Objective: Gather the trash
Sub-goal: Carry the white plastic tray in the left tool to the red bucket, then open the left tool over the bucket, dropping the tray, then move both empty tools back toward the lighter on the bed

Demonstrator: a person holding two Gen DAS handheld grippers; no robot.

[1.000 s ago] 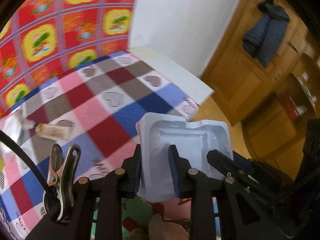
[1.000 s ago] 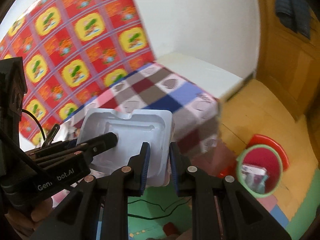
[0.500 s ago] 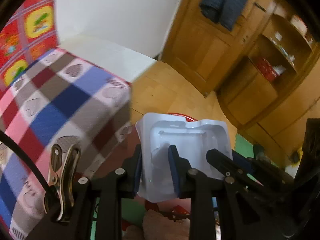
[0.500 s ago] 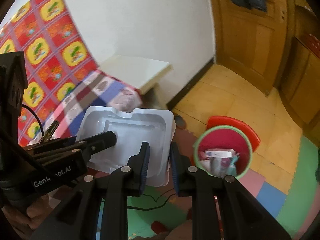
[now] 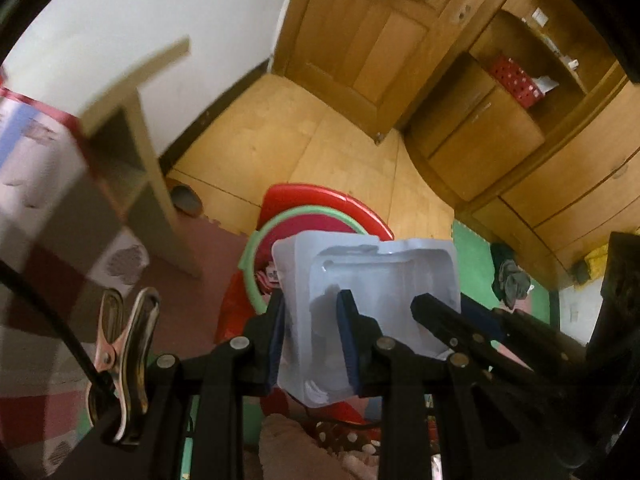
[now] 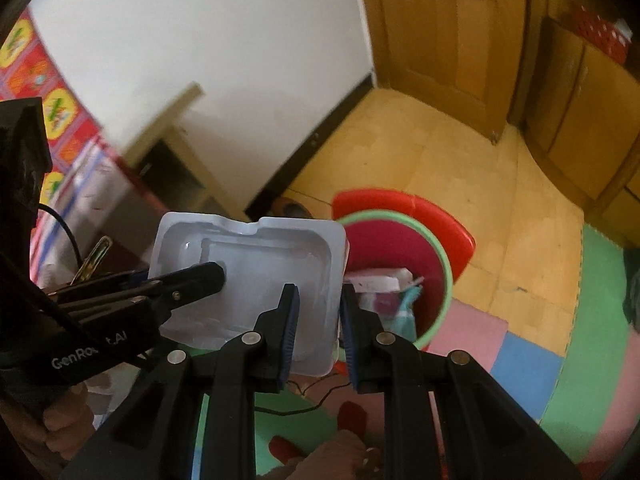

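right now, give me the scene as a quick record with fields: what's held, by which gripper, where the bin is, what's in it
held item: white plastic tray, empty
left gripper: shut on the tray's near edge
right gripper: shut on the tray's right edge
bin: red with a green rim, on the floor past the tray, its mouth partly hidden by the tray
bin contents: packaging scraps, white, pink and teal
bin lid: red, behind the rim
tray versus bin: not yet dropped in
floor: wood, with coloured foam mats nearer the person

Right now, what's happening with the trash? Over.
Left gripper and right gripper both shut on white tray. Tray held above red bin, already holding trash. Nothing in the way.
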